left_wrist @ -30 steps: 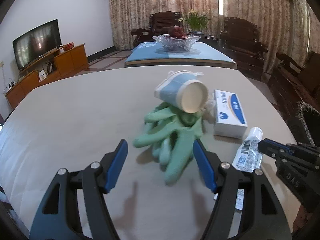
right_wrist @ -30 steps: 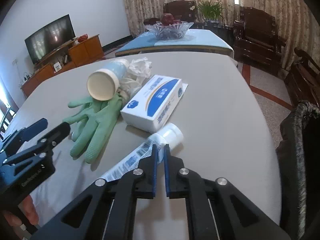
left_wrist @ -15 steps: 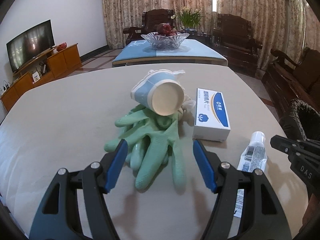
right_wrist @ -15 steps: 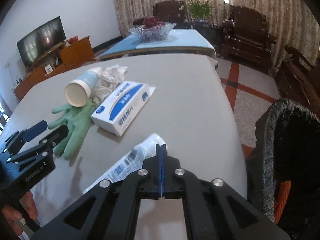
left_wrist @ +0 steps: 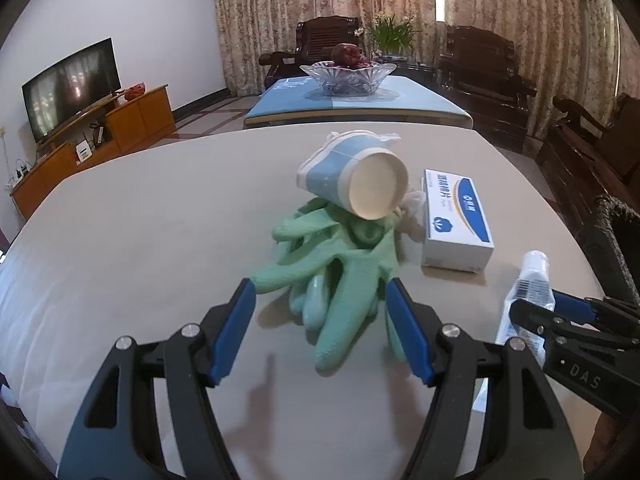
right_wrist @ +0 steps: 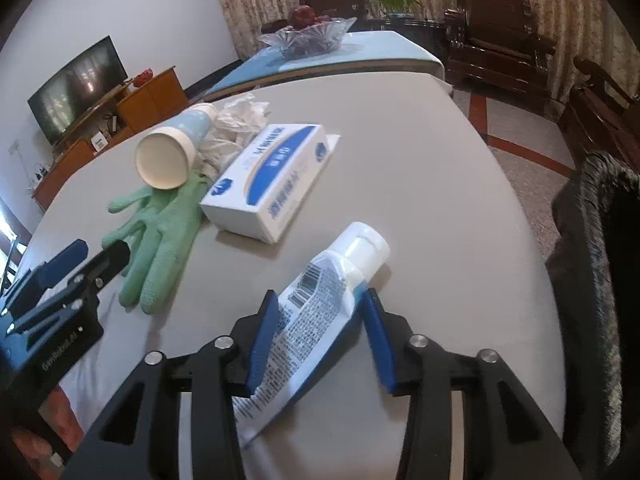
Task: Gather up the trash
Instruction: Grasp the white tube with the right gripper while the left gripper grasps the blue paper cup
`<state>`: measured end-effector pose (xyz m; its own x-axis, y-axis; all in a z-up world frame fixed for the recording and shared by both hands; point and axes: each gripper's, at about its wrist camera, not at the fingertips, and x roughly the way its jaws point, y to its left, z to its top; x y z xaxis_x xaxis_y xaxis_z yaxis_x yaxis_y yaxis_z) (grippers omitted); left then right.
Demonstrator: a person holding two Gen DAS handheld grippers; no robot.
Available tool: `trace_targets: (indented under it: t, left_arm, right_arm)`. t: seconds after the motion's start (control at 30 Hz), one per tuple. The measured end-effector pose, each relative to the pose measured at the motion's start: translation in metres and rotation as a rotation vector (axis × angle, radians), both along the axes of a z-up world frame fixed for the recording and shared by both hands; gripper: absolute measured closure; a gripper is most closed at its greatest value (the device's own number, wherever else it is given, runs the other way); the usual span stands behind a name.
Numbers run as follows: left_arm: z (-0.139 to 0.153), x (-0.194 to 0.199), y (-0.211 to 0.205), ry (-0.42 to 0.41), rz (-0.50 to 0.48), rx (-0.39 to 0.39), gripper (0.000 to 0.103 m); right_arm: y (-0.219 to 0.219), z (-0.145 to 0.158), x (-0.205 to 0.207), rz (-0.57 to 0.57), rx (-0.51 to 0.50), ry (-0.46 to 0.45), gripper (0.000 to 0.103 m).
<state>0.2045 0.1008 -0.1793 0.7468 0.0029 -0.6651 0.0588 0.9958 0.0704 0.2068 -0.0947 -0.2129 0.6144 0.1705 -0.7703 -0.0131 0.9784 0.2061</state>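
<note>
Green gloves [left_wrist: 340, 276] lie in a heap on the beige table [left_wrist: 140, 232], with a blue paper cup [left_wrist: 360, 176] tipped on top and crumpled white tissue [right_wrist: 236, 128] behind. My left gripper [left_wrist: 320, 320] is open, its blue pads on either side of the glove fingertips. A white tube [right_wrist: 320, 308] lies to the right. My right gripper [right_wrist: 320, 320] is open with its pads on either side of the tube's body. The gloves [right_wrist: 160, 232] and cup [right_wrist: 168, 152] also show in the right wrist view.
A white and blue box [left_wrist: 456, 220] lies between the gloves and the tube. A black trash bin [right_wrist: 600, 280] stands off the table's right edge. Farther back are a low table with a glass fruit bowl [left_wrist: 348, 76], wooden chairs and a TV [left_wrist: 72, 88].
My right gripper was shut and has opened around the tube, moving back down over it. My left gripper stayed open and edged closer to the gloves.
</note>
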Motion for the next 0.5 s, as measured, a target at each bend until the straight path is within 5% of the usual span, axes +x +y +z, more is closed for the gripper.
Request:
trace_targets:
  t: [0.13,0.5]
  left_arm:
    - [-0.001,0.0,0.005,0.001,0.007,-0.002,0.037]
    - [-0.007,0.005,-0.001,0.022,-0.008,-0.007,0.037]
  right_arm:
    - [0.006,0.002,0.004,0.022,0.045,-0.018,0.083]
    - [-0.003,0.025,-0.004,0.028,-0.034,-0.051,0.1]
